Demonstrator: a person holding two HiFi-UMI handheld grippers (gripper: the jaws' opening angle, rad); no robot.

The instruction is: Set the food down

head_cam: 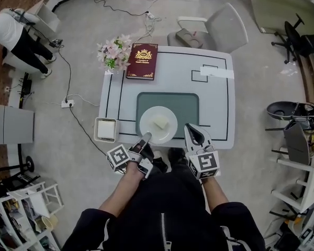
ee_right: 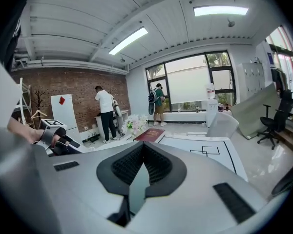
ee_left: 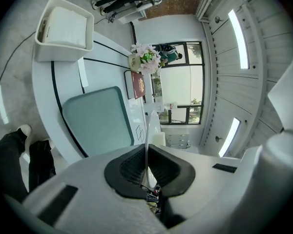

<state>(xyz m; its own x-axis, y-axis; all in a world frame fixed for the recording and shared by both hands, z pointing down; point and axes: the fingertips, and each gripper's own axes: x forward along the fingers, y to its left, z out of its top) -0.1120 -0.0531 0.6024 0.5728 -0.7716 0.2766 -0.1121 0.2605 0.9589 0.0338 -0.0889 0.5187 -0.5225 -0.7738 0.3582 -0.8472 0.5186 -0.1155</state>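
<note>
A white plate (head_cam: 146, 120) with a pale chunk of food (head_cam: 160, 122) rests on the green mat (head_cam: 186, 104) at the near side of the white table (head_cam: 214, 103). My left gripper (head_cam: 146, 138) is shut on the plate's near rim. In the left gripper view the plate (ee_left: 147, 135) shows edge-on between the jaws, with the food (ee_left: 159, 138) just beyond. My right gripper (head_cam: 190, 131) hovers over the table's near edge, to the right of the plate. Its jaws are shut with nothing held (ee_right: 142, 147).
A white tissue box (head_cam: 106, 129) sits at the table's near left corner. A red book (head_cam: 142, 60) and a bunch of flowers (head_cam: 114, 54) lie at the far left. A grey chair (head_cam: 225, 30) stands behind the table. People stand near the far windows.
</note>
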